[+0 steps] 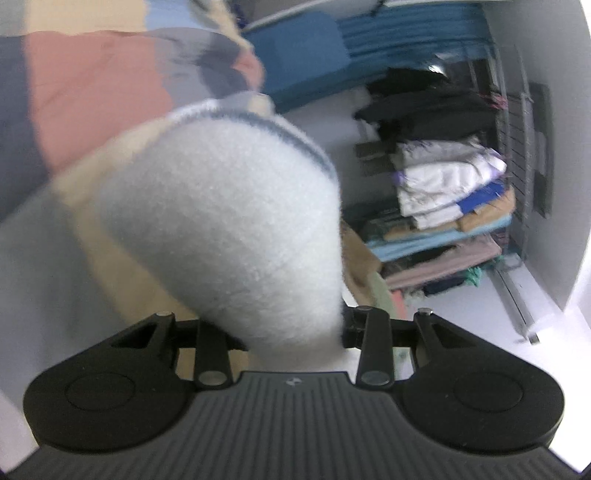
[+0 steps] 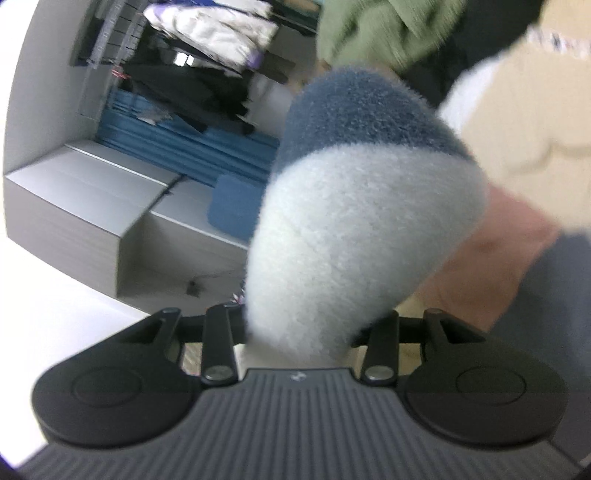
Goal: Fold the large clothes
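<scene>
So white table (image 1: 351, 125), stacked clothes (image 1: 443, 206) by the wall, blue mats (image 2: 192, 144) behind. Left gripper (image 1: 291, 332) n right gripper (image 2: 299, 332) both clamped narrow on the fluffy striped sweater (image 1: 221, 221), bunched up off the table

A clothes storeroom, seemingly: folded garments (image 1: 450, 206) are piling by a wire rack (image 1: 517, 122), blue mats (image 1: 406, 33) leaning behind.
</scene>
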### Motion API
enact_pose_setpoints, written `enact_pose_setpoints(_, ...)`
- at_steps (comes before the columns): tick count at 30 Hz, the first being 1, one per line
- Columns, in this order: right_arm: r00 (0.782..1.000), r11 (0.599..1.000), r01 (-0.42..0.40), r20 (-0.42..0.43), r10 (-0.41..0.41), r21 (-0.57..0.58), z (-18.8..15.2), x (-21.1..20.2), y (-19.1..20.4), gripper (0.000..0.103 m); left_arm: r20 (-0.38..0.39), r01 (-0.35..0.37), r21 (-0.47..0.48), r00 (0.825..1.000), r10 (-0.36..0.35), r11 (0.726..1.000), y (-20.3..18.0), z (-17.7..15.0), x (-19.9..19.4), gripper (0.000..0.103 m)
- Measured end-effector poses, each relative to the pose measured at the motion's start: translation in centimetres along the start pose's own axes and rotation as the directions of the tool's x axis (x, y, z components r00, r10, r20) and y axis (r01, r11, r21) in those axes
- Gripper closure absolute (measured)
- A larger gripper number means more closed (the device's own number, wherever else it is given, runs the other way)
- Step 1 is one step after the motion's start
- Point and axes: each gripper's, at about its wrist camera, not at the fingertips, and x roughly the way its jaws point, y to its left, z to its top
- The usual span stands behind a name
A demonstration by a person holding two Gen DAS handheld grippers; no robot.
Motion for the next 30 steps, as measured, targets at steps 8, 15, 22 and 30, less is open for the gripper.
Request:
enact_pose_setpoints(8, 0.989, 0.998, -0.066, 0.128, 0.068, -0.024, 7.4, -4.5, 0.0, 0.059, -0.040, 0.076, 0.095, 0.997, -0.072, 0.993, -9.4, -4.6, 7.1, 0.061)
enact_pose_setpoints(15, 0.976, 1.000, -0.022, 0.214, 0.026, -0.022, 13.4, -6.0, -4.3, 0.059, -0.136, 0.078, 0.132, 0.989, -0.059, 0.988, -11.4, -10.2, 15.6, 0.061)
enact_pose_setpoints(22, 0.974, 0.998, 0.054, 0.220, -0.057, 0.020, 14.6, -5.9, -10.1, 0.059, -0.199, 0.025, 0.139, 0.980, 0.003, 0.990, -8.0, -13.5, 22.2, 0.061)
enact_pose_setpoints(30, 0.976, 0.990, 0.121, 0.174, -0.132, 0.071, 12.5, -5.3, -17.2, 0.059, -0.222, -0.036, 0.175, 0.972, 0.075, 0.984, -1.8, -15.8, 26.9, 0.061)
